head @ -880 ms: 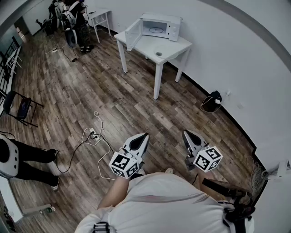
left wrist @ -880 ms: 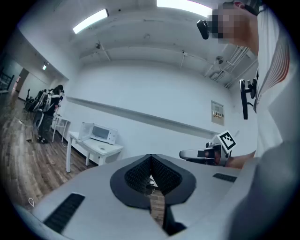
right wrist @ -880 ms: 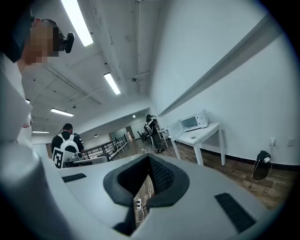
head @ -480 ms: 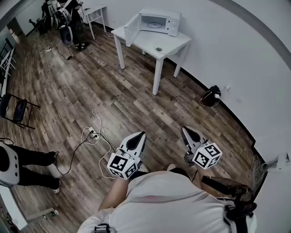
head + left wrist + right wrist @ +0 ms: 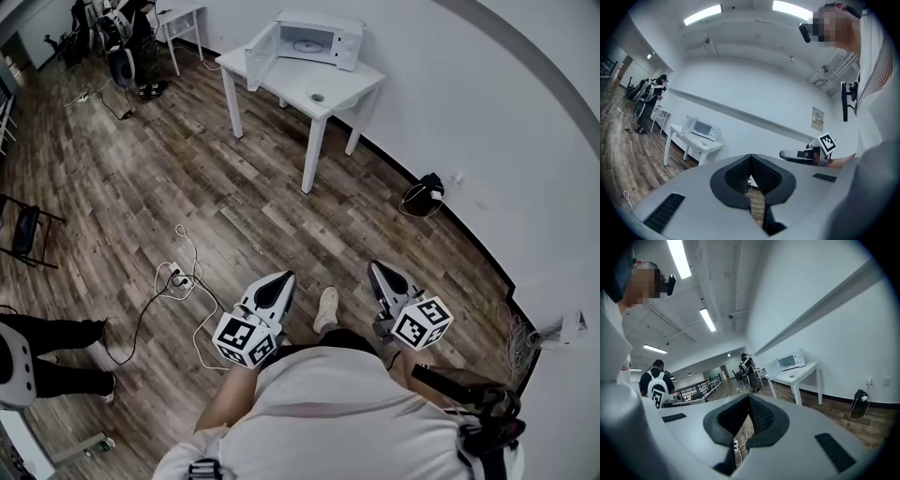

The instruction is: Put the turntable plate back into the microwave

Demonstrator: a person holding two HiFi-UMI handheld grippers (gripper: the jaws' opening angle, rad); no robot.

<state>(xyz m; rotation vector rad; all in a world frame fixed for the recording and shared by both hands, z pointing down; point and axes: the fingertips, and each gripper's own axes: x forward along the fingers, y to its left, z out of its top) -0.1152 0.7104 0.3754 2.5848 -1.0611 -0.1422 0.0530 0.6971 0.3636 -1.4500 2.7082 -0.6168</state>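
The white microwave stands far off on a white table, its door swung open to the left. A round glass plate lies inside it. A small round object sits on the tabletop in front. My left gripper and right gripper are held level at waist height over the wood floor, far from the table. Both are shut and hold nothing. The microwave appears small in the left gripper view, as does the right gripper. The right gripper view shows the microwave and table ahead.
A white power strip with cables lies on the floor left of my path. A dark bag sits by the wall. A folding chair, a seated person's legs, people and a small table are at the far left.
The view has moved forward over the floor; the table and microwave have slid up and left. A shoe now shows between the grippers. Both grippers stay shut and level.
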